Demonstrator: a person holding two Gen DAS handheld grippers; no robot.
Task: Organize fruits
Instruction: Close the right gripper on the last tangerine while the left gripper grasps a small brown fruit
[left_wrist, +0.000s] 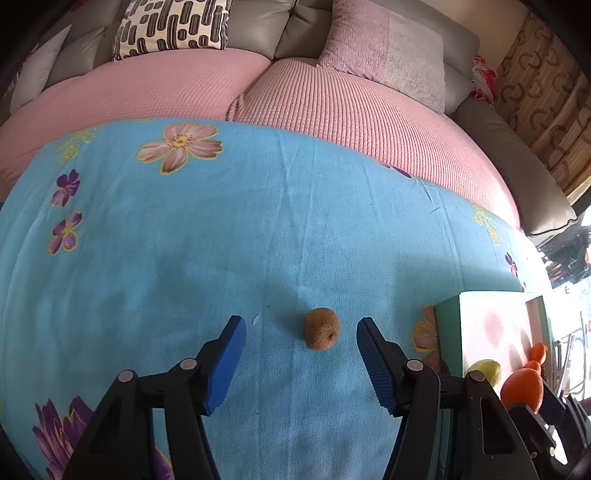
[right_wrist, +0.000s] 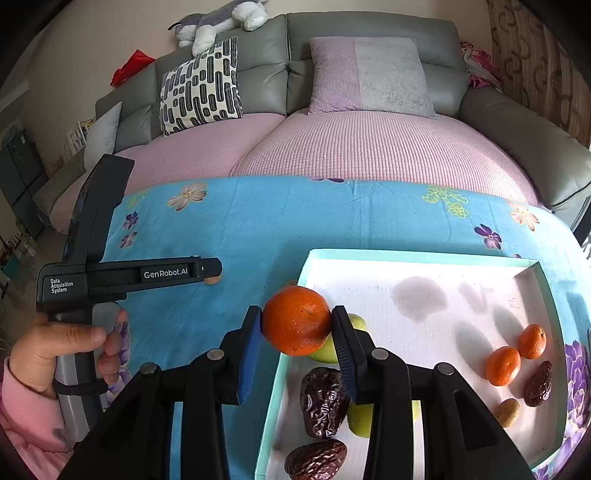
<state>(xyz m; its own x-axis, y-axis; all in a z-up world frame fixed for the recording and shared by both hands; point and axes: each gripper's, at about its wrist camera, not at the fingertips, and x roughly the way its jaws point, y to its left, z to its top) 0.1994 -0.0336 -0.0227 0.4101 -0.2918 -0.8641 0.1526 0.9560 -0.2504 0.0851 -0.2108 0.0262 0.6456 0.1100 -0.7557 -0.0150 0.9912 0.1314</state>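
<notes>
Right tool (right_wrist: 297, 325) grips the orange (right_wrist: 295, 320); lower it gently into the tray (right_wrist: 424, 256). Left tool (left_wrist: 301, 336) open around the brown fruit (left_wrist: 321, 328).

Left hand-held gripper (left_wrist: 301, 334): blue-padded jaws spread wide, nothing between them; a bare hand (right_wrist: 62, 350) in a pink sleeve wraps its handle. Right hand-held gripper (right_wrist: 297, 325): jaws closed against both sides of an orange (right_wrist: 295, 320), lifted.
</notes>
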